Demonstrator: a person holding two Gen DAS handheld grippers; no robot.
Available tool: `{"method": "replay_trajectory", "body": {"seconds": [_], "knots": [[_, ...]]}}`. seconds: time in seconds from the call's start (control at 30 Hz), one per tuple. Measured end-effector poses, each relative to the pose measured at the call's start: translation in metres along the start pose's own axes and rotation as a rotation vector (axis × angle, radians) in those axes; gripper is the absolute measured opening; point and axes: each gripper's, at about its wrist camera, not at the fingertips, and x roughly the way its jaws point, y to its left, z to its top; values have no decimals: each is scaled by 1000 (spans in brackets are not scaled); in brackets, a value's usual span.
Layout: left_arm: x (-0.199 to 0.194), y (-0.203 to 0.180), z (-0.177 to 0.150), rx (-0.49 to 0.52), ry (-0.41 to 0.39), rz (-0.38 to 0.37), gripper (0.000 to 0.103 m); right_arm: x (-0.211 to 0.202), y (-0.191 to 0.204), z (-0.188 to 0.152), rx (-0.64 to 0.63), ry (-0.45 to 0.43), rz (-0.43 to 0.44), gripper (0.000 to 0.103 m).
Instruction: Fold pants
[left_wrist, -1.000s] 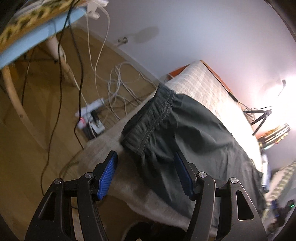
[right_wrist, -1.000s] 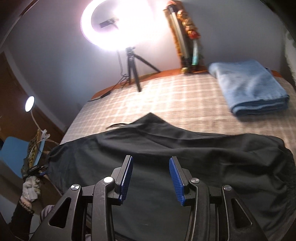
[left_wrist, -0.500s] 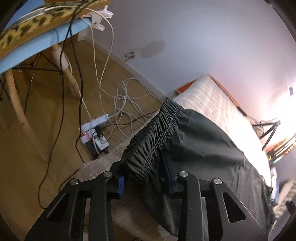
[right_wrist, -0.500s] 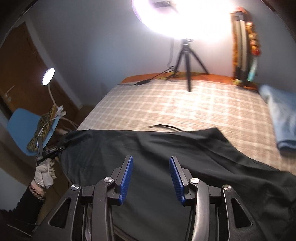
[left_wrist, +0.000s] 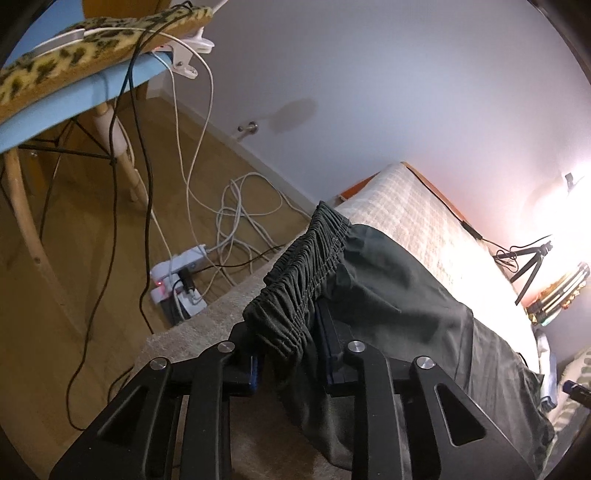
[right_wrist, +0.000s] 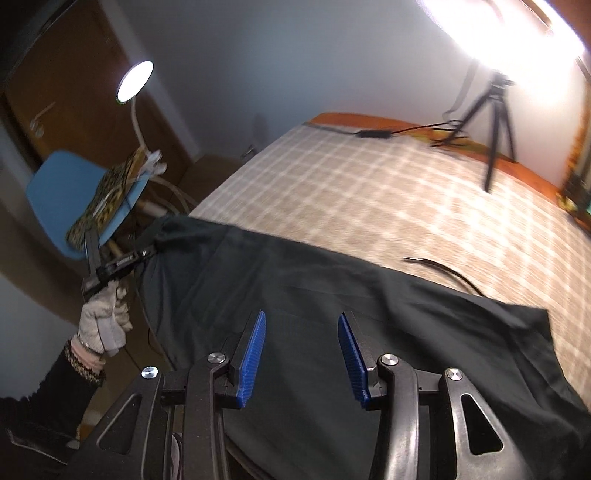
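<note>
A: Dark, gathered cloth fills the left gripper (left_wrist: 290, 354). That is the elastic waistband (left_wrist: 299, 284) of the pants (left_wrist: 399, 306), bunched between its jaws, which have just been closing and now clamp it.

B: And the right gripper (right_wrist: 301, 356)?

A: Unclenched. Its blue pads (right_wrist: 253, 358) stand apart above the dark fabric with nothing between them; I cannot tell whether they brush the cloth.

B: So which step is this?

A: I judge it the first grasp. One corner of the waist is secured at the near edge of the bed (right_wrist: 369, 184); the second hold is not yet taken. The pants (right_wrist: 332, 295) lie spread flat across the checked cover, waist toward the blue chair (right_wrist: 55, 184), legs running off to the right.

B: What does the next move call for?

A: The right gripper needs to drop onto an edge of the garment and pinch through the layers, likely the waistband's other corner or a hem, so both ends lift together.

B: Anything farther off to mind?

A: A thin black cord (right_wrist: 443, 269) lies on the cover just beyond the pants, and a tripod (right_wrist: 495, 129) stands at the far side under the bright lamp.
</note>
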Motion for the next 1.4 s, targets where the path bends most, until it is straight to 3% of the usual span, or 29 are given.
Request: {"method": "replay_trajectory", "body": {"seconds": [0.1,0.23,0.37,0.47,0.6,0.7,0.9,0.97,1.0,1.03,1.1,1.2,1.27,1.37,1.4], "knots": [[0,6,2,-25,12,-23,26,21,5,6,-35,35,-3,43],[-5,1,0,26,-3,-3,23,39,-19,13,-13,58,-29,42],[-7,-1,2,47,-4,5,23,17,-78,18,77,26,-64,44],[-4,-1,1,63,2,12,23,-7,-135,19,143,-5,-162,51],[-5,0,0,60,5,14,23,-8,-195,9,215,38,-167,57],[-3,-3,0,69,12,26,23,4,-217,2,219,75,-187,62],[-1,-5,0,81,19,42,23,25,-247,-15,267,106,-162,64],[0,-6,0,85,19,48,23,26,-247,-16,264,87,-160,50],[0,-7,-1,84,18,51,23,25,-247,-15,261,79,-158,16],[0,-8,-1,85,16,54,23,26,-246,-15,260,81,-158,4],[-1,-10,-1,90,9,61,22,24,-241,-12,234,68,-183,0],[-6,-17,-1,117,-14,70,22,24,-238,-8,219,60,-286,0],[-10,-24,-1,148,-32,76,21,29,-238,-7,225,74,-304,0],[-17,-40,0,221,-61,89,21,24,-229,-6,205,63,-355,22],[-20,-49,0,259,-75,90,21,20,-225,-5,216,40,-349,34]]}}
